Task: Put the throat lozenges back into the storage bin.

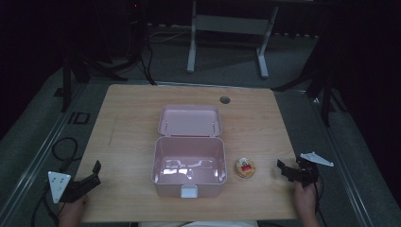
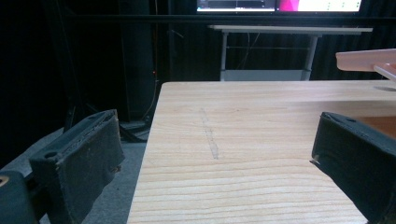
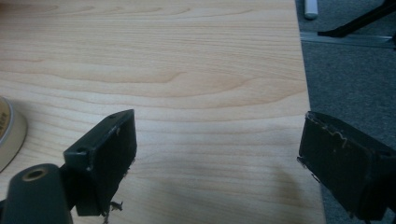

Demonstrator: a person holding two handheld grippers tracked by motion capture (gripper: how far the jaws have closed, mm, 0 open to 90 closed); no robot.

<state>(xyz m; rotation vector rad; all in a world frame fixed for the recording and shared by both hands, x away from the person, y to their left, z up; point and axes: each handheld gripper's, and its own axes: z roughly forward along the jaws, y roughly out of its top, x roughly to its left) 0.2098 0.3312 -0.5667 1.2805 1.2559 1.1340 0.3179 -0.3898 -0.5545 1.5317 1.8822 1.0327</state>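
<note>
Reaching for the round tin (image 1: 245, 167) beside the open pink box (image 1: 189, 161) called for the right gripper (image 1: 289, 171), jaws spread and empty, straddling it squarely; left gripper (image 1: 90, 181) sat spread too.

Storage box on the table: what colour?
Pale pink box, lid open; clearest in the high view.

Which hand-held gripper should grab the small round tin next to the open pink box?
Right. The right hand-held gripper sits open just beside the small round tin; the left hand-held gripper is across the open pink plastic box.
</note>
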